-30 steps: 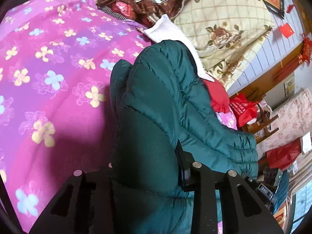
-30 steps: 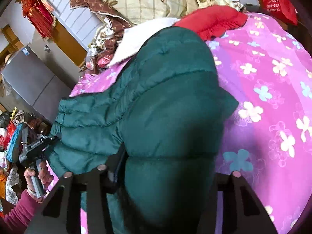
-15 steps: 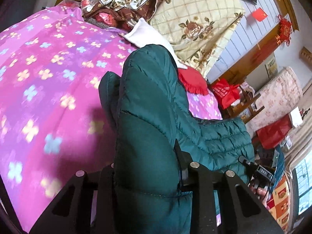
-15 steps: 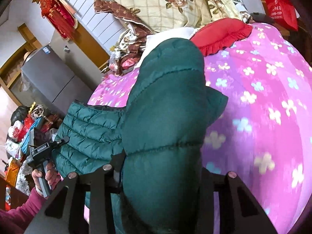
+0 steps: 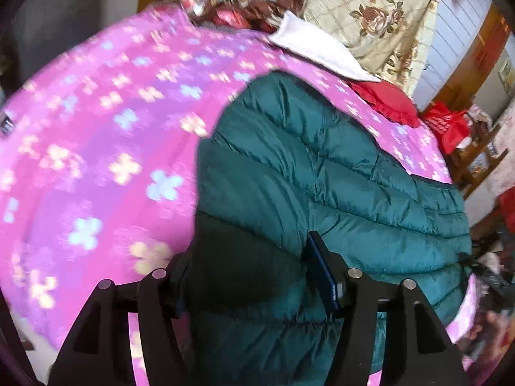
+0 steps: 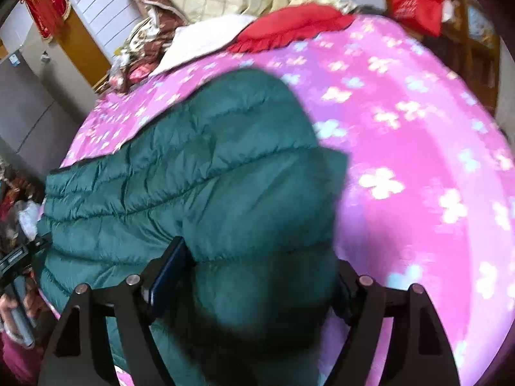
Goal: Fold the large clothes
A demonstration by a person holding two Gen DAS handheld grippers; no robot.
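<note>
My left gripper (image 5: 254,276) is clamped on one end of the dark green quilted down jacket (image 5: 338,173), with a thick wad of its padded fabric pinched between the two fingers. I hold it by that end so that the jacket stretches across to my other hand and stays spread over the bright pink bedspread with pale flower print (image 5: 106,148). The far part of the jacket lies on the bedspread; the part near me seems lifted (the blur makes this hard to judge).

My right gripper (image 6: 260,284) is closed on the opposite end in the same way, the fabric bulging out between its fingers. I judge this two-point hold is meant to keep the edge taut and level, so the jacket can be drawn over itself in one even fold.

The left wrist view shows the quilted rows running off to the right and, beyond them, a white cloth (image 5: 315,51), a red frilled cushion (image 5: 386,103) and a cream checked quilt with rose print (image 5: 379,9) piled at the head of the bed. The right wrist view adds what the other lacks: at its left edge, the black handle of the left tool (image 6: 16,260) in my hand, and a grey cabinet (image 6: 22,103) beside the bed.
</note>
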